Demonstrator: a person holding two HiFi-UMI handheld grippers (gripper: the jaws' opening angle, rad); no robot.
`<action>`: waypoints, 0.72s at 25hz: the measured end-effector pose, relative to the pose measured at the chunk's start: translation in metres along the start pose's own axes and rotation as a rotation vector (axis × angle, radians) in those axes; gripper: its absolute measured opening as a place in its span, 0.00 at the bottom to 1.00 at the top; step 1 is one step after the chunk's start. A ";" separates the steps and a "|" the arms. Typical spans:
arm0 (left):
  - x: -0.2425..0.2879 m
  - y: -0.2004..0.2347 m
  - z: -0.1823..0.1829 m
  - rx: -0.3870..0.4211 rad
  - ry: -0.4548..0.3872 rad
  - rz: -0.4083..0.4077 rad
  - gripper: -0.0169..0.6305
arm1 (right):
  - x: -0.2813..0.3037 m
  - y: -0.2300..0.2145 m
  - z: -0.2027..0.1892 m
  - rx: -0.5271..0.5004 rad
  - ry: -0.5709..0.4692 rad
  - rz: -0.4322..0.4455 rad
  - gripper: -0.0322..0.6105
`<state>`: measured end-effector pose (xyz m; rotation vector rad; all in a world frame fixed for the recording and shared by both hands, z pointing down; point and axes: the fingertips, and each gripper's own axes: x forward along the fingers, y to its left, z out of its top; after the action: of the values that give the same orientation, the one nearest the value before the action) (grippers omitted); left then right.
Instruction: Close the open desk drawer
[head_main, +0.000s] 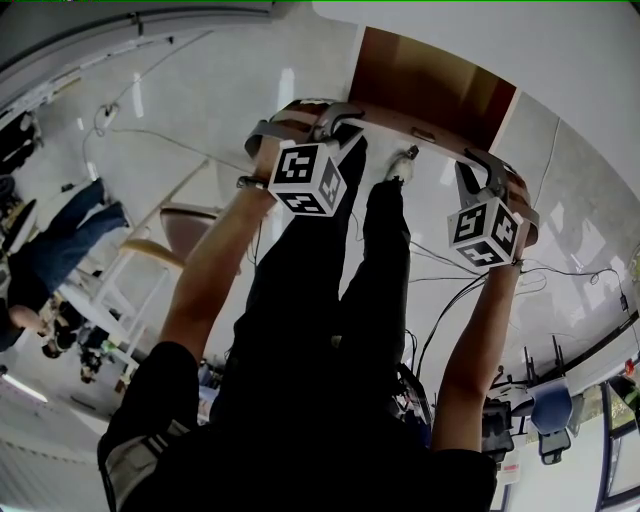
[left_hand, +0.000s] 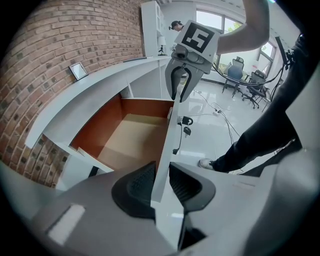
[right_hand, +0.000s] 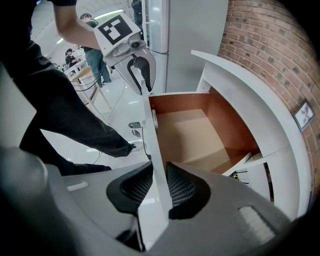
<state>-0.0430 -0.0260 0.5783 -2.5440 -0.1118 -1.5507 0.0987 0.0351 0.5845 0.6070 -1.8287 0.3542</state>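
Left tool (left_hand: 161, 183) and right tool (right_hand: 159, 188) each clamp the drawer's front panel (left_hand: 167, 140).

Brick wall (left_hand: 55, 55), small framed picture (left_hand: 79, 71), floor cables (left_hand: 229, 125), office chairs (left_hand: 234, 70), bystander in jeans (head_main: 70, 235).

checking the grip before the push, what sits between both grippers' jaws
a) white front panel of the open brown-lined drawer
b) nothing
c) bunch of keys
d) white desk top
a: the drawer's white front panel stands edge-on between the pads of the left gripper and of the right gripper.
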 end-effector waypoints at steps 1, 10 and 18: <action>0.001 0.002 0.000 0.000 0.002 0.002 0.18 | 0.001 -0.003 0.000 0.001 0.002 -0.003 0.19; 0.004 0.030 0.000 0.016 0.017 0.033 0.19 | 0.005 -0.024 0.010 0.018 -0.018 -0.027 0.19; 0.005 0.043 0.003 0.025 0.007 0.041 0.19 | 0.006 -0.037 0.013 0.019 -0.018 -0.038 0.19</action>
<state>-0.0318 -0.0682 0.5768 -2.5049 -0.0771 -1.5336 0.1080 -0.0039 0.5833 0.6589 -1.8306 0.3415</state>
